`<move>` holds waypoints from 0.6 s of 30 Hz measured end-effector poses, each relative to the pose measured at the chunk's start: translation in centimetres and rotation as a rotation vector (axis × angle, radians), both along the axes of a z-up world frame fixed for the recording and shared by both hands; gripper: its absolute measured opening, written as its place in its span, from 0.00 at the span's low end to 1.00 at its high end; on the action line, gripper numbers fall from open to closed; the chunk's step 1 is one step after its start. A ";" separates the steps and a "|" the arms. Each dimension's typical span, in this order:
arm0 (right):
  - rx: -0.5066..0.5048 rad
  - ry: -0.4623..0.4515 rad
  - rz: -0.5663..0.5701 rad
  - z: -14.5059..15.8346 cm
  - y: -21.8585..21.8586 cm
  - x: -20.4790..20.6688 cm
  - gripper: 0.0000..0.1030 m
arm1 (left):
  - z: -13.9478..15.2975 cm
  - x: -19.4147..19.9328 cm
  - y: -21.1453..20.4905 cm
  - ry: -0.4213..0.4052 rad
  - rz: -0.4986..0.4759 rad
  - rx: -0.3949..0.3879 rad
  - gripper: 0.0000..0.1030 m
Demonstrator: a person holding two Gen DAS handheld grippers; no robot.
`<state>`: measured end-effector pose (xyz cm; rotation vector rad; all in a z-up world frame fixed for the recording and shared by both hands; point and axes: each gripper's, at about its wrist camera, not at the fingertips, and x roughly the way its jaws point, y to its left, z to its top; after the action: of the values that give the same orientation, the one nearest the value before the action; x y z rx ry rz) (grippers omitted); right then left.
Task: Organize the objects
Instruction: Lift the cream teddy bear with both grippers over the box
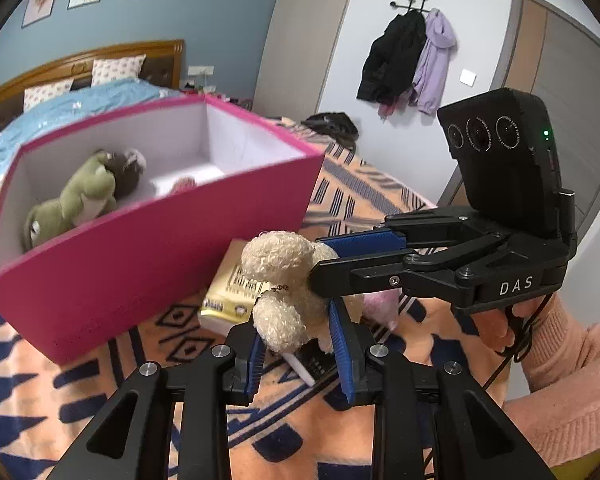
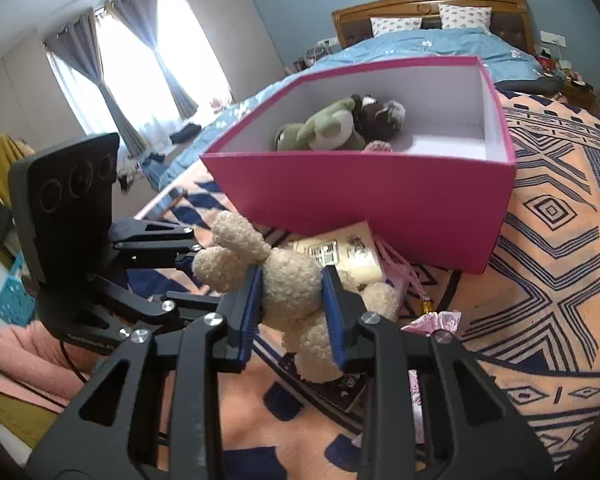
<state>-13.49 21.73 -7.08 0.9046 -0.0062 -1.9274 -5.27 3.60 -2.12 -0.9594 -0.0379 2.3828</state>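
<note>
**Cream plush held by both grippers; pink box lies ahead and above**

Cream curly plush toy (image 1: 284, 280) is off the bed, pinched from two sides. Left gripper (image 1: 300, 344) is clamped on the toy's lower part, blue pads pressing into the fleece on either side. Right gripper (image 2: 290, 304) is clenched on the toy's body; in the left wrist view it comes in from the right, roughly at right angles to the left one.

Toy's long axis: runs roughly up-and-down in the left wrist view, head lobe uppermost, a small bead chain at the neck. In the right wrist view the ears or limbs stick out to the left, toward the left gripper.

Target, by my reading of the task: pink box (image 2: 380, 200), open-topped, on the patterned blanket (image 2: 560, 240). It already holds a green plush (image 2: 324, 128) and a dark brown plush (image 2: 380, 114). Box sits beyond the toy along both grippers' pointing lines; near wall rises between toy and interior.

Key relation: toy is just short of the near wall and below its rim. From the left gripper the box lies ahead and left; from the right, ahead and slightly right. Neither arm clearly nearer.

Judgement: toy must go up over the rim, then forward. One gripper should likely let go first.

Beneath the toy: a cream packet (image 2: 352, 252) and pink items, lying on the blanket.
</note>
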 end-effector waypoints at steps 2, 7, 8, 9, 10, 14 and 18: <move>-0.025 0.008 -0.013 0.8 0.3 0.1 0.32 | 1.1 0.1 0.1 0.028 0.000 0.001 0.29; -0.103 0.015 -0.053 3.5 1.2 -0.5 0.32 | 3.9 -1.0 -0.4 0.076 0.007 0.035 0.29; -0.119 0.018 -0.060 4.0 1.3 -0.8 0.32 | 4.4 -1.5 -0.3 0.082 0.013 0.032 0.29; -0.131 0.026 -0.072 4.6 1.3 -1.1 0.32 | 4.9 -1.9 -0.3 0.089 0.019 0.029 0.29; -0.137 0.036 -0.080 5.2 1.3 -1.5 0.32 | 5.2 -2.3 -0.2 0.094 0.023 0.022 0.29; -0.149 0.073 -0.104 7.0 0.7 -3.0 0.32 | 6.6 -4.1 -0.2 0.111 0.046 0.008 0.29; -0.164 0.082 -0.122 8.2 0.4 -4.9 0.32 | 7.6 -6.2 -0.4 0.128 0.071 -0.004 0.29</move>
<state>-18.41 22.12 1.11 0.7297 -0.1722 -2.0427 -11.46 3.19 5.47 -0.8175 -0.0187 2.5056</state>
